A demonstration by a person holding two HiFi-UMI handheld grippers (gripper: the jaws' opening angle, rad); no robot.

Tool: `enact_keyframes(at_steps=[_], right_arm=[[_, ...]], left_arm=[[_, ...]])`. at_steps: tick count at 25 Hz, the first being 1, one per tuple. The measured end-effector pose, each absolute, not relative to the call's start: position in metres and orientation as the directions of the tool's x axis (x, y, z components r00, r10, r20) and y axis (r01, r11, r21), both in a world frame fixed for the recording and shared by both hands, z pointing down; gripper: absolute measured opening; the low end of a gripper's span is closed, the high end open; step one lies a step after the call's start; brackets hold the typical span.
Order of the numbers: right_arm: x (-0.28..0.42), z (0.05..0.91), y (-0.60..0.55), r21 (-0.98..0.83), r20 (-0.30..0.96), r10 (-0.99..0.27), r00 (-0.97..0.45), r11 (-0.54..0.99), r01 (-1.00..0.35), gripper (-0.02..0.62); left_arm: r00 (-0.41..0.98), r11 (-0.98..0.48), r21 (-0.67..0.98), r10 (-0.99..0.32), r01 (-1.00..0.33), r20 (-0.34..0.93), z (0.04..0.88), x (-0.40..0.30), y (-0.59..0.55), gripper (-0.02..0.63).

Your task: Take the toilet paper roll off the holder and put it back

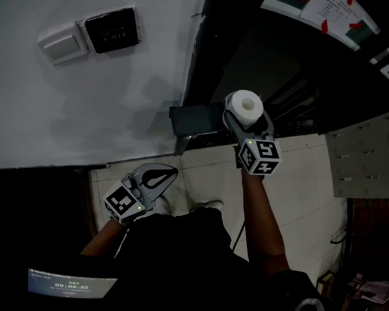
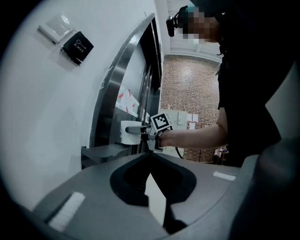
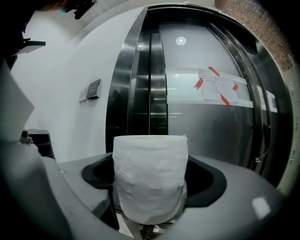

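- At 9 o'clock from the toilet paper roll (image 1: 246,104) in the head view sits the holder (image 1: 194,119), a dark grey bracket on the wall. It is just beside the roll, but no view settles whether they touch.
- Your right gripper (image 1: 248,119) has its jaws spread wide and clamped on the roll's paper sides.
- The roll's long axis stands upright, with its core hole facing up toward you.
- Putting it back probably means carrying it toward 9 o'clock and lining the core up with the holder.
- Your right arm reaches straight out toward 12 o'clock, so this hand is the nearer one.
- Your left gripper (image 1: 163,175) hangs low at 7 o'clock from the holder, well apart from the roll, its jaws together on nothing.
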State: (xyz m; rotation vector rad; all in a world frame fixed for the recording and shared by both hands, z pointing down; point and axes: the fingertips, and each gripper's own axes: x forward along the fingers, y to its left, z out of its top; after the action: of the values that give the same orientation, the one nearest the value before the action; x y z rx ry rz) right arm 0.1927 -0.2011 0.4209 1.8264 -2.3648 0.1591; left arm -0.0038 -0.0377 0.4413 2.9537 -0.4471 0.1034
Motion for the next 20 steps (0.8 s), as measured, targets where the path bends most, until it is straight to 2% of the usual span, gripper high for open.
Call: enact_keyframes(at_steps=[12, 18, 20], right_arm=[[0.22, 0.427, -0.201, -0.024, 0.176, -0.957, -0.229, 0.228, -0.973, 0.434], [0.232, 0.44, -0.203, -0.096, 0.174, -0.958, -0.227, 0.213, -0.972, 0.434], [0.238, 0.443, -0.203, -0.186, 0.145, -0.963, -0.229, 0.201, -0.962, 0.434]], left_arm=[[0.948, -0.941, 0.133, -0.301, -0.312, 0.099, 0.438, 0.008, -0.033, 0.002], [0.946, -0.942, 0.106, -0.308, -0.318, 0.104, 0.441, 0.011, -0.032, 0.002], [0.944, -0.939, 0.112, -0.313, -0.324, 0.109, 0.438, 0.011, -0.033, 0.002]])
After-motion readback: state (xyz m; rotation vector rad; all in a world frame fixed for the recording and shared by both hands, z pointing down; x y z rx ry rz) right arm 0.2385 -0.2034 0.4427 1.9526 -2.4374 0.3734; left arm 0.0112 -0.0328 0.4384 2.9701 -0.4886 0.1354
